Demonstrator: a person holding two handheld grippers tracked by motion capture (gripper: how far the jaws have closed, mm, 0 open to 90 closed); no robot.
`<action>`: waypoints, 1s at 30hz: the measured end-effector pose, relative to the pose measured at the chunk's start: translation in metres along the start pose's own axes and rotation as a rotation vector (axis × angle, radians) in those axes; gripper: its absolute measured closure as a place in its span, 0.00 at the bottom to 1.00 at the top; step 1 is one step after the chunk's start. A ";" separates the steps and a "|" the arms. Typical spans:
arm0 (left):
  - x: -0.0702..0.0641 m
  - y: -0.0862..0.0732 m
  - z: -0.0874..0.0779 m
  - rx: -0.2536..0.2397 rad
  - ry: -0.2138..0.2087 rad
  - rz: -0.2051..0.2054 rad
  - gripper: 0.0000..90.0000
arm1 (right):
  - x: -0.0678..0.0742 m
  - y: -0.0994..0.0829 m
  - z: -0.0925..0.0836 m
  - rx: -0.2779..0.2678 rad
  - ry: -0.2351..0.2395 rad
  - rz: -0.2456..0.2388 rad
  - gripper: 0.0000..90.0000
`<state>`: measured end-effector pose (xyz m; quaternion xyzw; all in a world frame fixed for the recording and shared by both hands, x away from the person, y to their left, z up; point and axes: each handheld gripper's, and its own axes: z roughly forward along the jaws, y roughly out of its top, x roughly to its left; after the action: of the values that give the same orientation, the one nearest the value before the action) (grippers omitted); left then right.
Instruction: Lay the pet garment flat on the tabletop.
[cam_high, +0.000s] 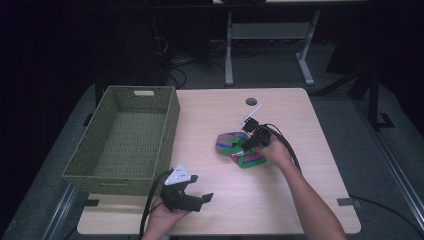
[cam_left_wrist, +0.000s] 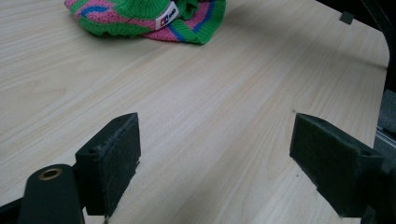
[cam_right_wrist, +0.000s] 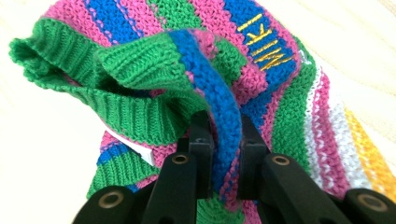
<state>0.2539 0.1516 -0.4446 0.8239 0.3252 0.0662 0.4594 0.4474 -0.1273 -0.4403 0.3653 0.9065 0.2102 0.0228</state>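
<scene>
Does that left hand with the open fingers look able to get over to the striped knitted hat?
Probably yes. The left gripper is open and holds nothing, and bare table lies between it and the knitted hat. The right gripper already pinches a fold, though.

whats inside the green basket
Nothing visible: the green basket shows a bare woven floor in the high view. Its near wall hides a strip of the floor just behind it. The striped knit hat lies outside on the table, pinched by the right gripper.
</scene>
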 end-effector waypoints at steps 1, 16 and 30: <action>0.000 0.000 0.000 -0.001 0.000 0.001 0.18 | 0.000 0.000 0.000 -0.001 -0.001 -0.001 0.89; -0.002 0.000 0.001 0.003 -0.002 0.002 0.18 | 0.012 0.002 0.006 0.026 0.012 -0.087 0.40; -0.003 0.000 0.001 0.006 -0.002 0.012 0.18 | 0.014 0.003 0.004 0.015 0.016 -0.013 0.82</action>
<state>0.2518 0.1487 -0.4441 0.8274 0.3199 0.0669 0.4567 0.4403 -0.1147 -0.4413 0.3578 0.9107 0.2061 0.0140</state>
